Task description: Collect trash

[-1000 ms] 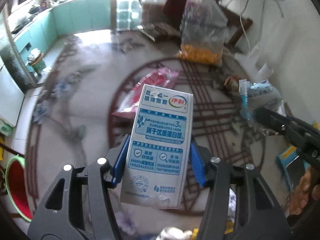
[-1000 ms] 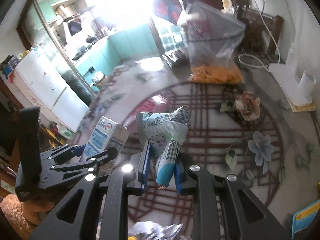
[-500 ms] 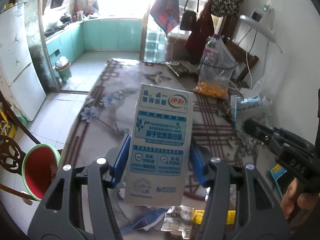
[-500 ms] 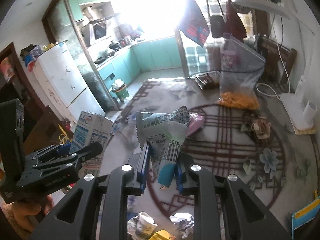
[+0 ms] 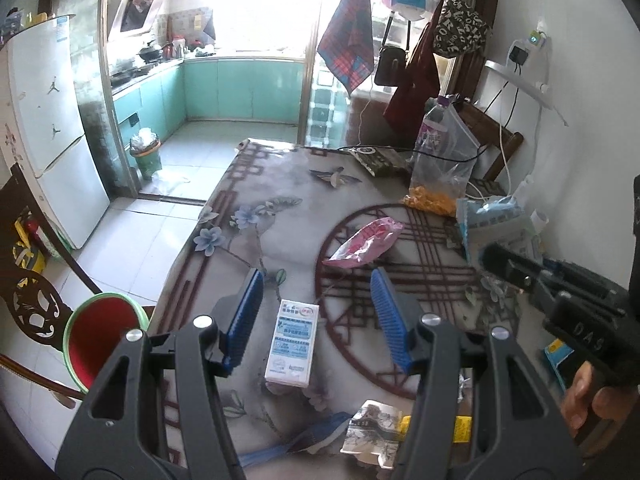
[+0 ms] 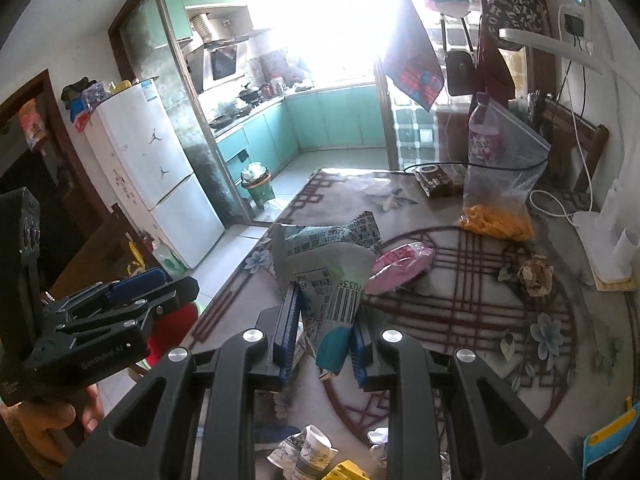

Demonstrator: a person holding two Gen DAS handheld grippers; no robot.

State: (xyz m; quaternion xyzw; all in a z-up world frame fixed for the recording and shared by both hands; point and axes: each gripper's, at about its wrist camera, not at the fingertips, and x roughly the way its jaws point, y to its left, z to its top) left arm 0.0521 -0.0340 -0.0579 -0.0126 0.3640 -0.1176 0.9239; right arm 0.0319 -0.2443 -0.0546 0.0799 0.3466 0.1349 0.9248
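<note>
On the patterned table (image 5: 248,188), a milk carton (image 5: 293,347) lies flat below the left gripper (image 5: 316,316), whose jaws stand apart and empty. Near the pink wrapper (image 6: 400,266), the right gripper (image 6: 326,336) clamps a crumpled packet (image 6: 332,268).

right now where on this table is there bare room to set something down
Bare: the far left of the table, between pink wrapper and dark packet; also the strip left of the milk carton. Crowded: near edge with crumpled paper, right side by the snack bag.
</note>
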